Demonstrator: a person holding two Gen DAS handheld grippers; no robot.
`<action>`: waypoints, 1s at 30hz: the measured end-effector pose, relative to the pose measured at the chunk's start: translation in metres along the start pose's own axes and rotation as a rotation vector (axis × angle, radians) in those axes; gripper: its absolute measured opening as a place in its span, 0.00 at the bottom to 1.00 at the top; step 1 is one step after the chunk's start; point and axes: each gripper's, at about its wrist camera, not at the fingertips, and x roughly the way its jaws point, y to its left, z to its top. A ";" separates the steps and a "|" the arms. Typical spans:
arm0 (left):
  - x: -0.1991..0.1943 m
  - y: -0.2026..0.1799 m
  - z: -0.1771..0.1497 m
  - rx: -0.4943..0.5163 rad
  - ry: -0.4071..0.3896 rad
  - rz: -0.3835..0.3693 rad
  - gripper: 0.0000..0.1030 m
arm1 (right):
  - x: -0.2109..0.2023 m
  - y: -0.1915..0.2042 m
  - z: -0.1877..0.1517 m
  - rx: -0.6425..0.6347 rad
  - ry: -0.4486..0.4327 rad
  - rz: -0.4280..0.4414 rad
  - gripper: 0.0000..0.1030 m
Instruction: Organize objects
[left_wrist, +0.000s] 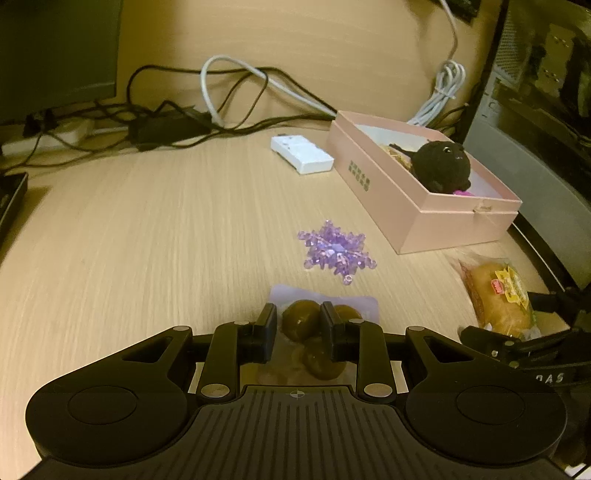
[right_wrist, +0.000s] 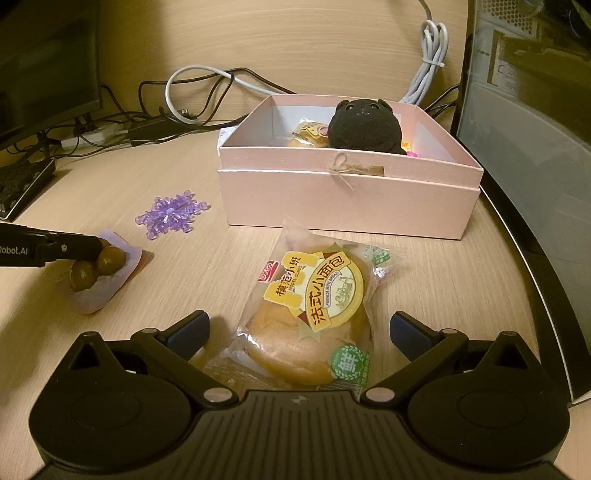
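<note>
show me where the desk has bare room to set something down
Widest bare patch: the desk left of the purple snowflake, between the cables and the left claw. A narrower strip lies between snowflake and pink box. Crowded: around the bread packet and inside the box.

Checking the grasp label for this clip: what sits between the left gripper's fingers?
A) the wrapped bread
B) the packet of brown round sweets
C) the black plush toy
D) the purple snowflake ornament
B: the left gripper is closed on the packet of brown round sweets, its fingers either side of one ball.
</note>
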 end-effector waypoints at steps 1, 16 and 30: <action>0.000 0.000 0.001 -0.006 0.008 0.000 0.29 | 0.000 0.000 0.000 -0.001 0.000 0.000 1.00; -0.032 -0.041 -0.039 0.146 0.037 -0.016 0.26 | 0.002 -0.001 0.003 -0.023 -0.001 0.024 1.00; -0.017 -0.065 -0.036 0.212 0.071 -0.016 0.48 | 0.003 -0.002 0.003 -0.026 -0.001 0.029 1.00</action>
